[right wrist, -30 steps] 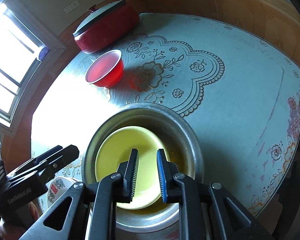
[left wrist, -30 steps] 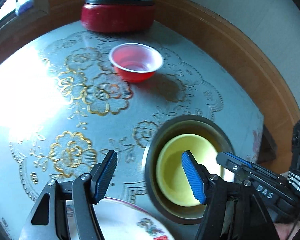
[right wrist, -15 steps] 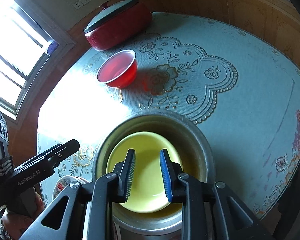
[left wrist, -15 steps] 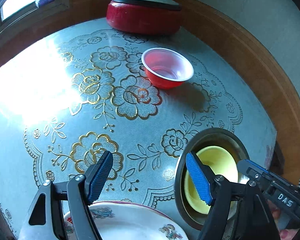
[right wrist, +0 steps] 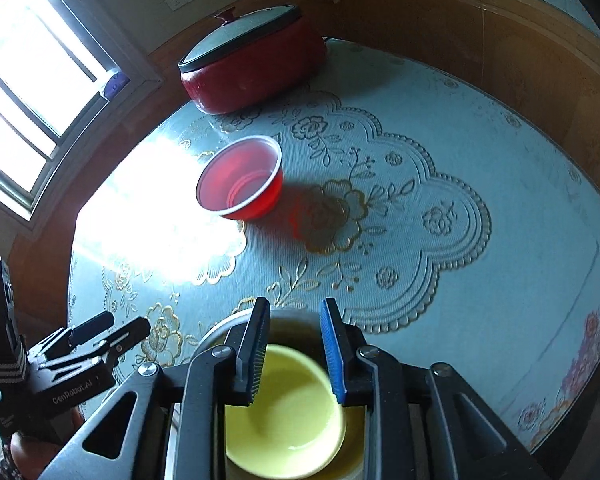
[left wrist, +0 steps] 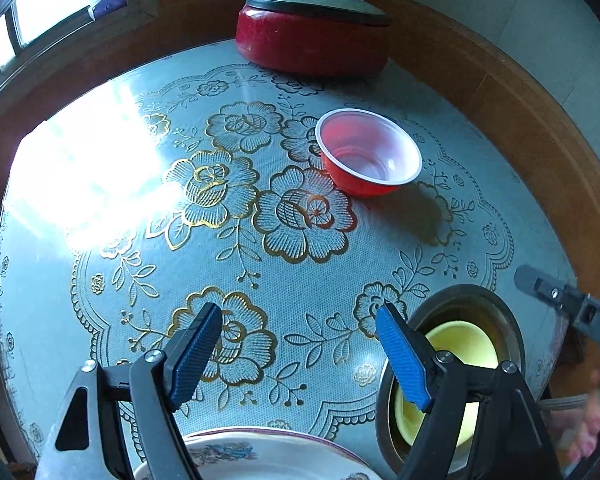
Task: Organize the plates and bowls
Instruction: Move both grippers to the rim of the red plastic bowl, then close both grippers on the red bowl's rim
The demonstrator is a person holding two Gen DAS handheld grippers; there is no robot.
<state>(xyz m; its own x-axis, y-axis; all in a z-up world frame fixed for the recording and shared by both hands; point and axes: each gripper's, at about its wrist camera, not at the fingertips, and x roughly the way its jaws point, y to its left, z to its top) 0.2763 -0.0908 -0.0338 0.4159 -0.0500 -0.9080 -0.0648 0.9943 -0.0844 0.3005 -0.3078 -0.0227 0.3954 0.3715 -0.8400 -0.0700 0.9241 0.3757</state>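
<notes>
A yellow bowl (right wrist: 288,420) sits nested inside a metal bowl (right wrist: 216,330) at the near edge of the table; both also show in the left wrist view, the yellow bowl (left wrist: 466,340) inside the metal bowl (left wrist: 512,320). A red plastic bowl (left wrist: 368,152) stands alone mid-table, and shows in the right wrist view (right wrist: 240,178). A floral plate (left wrist: 260,454) lies under my left gripper (left wrist: 300,354), which is open and empty. My right gripper (right wrist: 294,350) is above the yellow bowl, partly open and empty.
A red lidded pot (left wrist: 312,32) stands at the far edge of the table by the wooden wall panel. A window (right wrist: 16,92) is at the left. The blue floral tablecloth (left wrist: 180,208) covers the round table.
Both grippers have pulled back and up from the nested bowls. The right gripper's jaws have opened wider. The bowls have not moved.
</notes>
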